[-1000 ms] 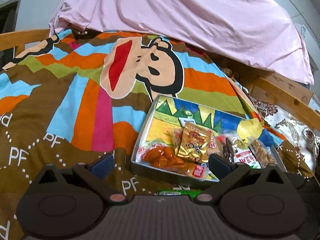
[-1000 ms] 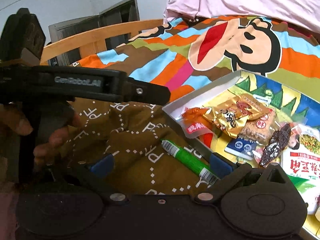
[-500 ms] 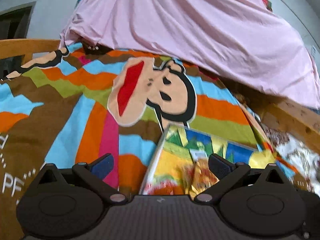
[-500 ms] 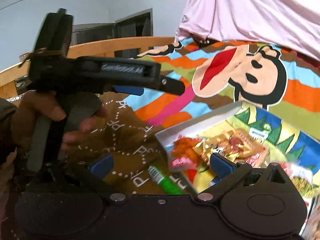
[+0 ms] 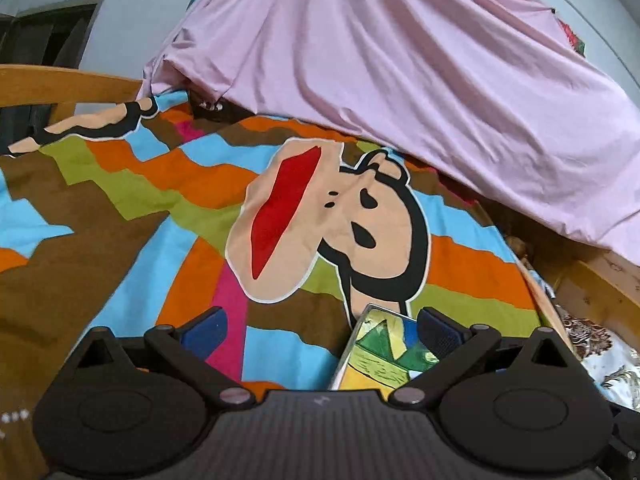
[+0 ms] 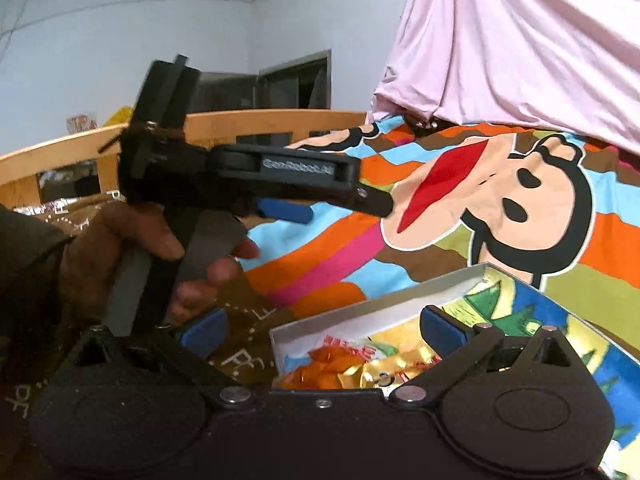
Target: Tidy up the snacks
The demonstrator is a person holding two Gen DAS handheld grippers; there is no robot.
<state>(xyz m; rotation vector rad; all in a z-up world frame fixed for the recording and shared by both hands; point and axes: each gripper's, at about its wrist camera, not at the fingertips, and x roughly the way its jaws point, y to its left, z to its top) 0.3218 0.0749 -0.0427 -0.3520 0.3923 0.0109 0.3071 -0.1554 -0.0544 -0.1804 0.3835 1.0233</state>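
A shallow box [image 6: 360,316] with a colourful cartoon lining lies on the bedspread. It holds snack packets: an orange one [image 6: 320,376] and a gold one [image 6: 396,368] show in the right wrist view. My right gripper [image 6: 322,330] is open and empty, raised above the box's near left corner. My left gripper [image 5: 322,330] is open and empty, lifted above the bed; only the box's far corner [image 5: 380,340] shows between its fingers. The left gripper also shows in the right wrist view [image 6: 288,200], held in a hand to the left of the box.
A striped bedspread with a cartoon monkey [image 5: 340,232] covers the bed. A pink sheet [image 5: 400,80] hangs over the back. A wooden bed rail [image 6: 240,124] runs on the left, another wooden edge [image 5: 600,288] on the right.
Both grippers have risen and tilted up. The box has slid down in both views and most snacks are now out of sight. The green tube beside the box is no longer in view.
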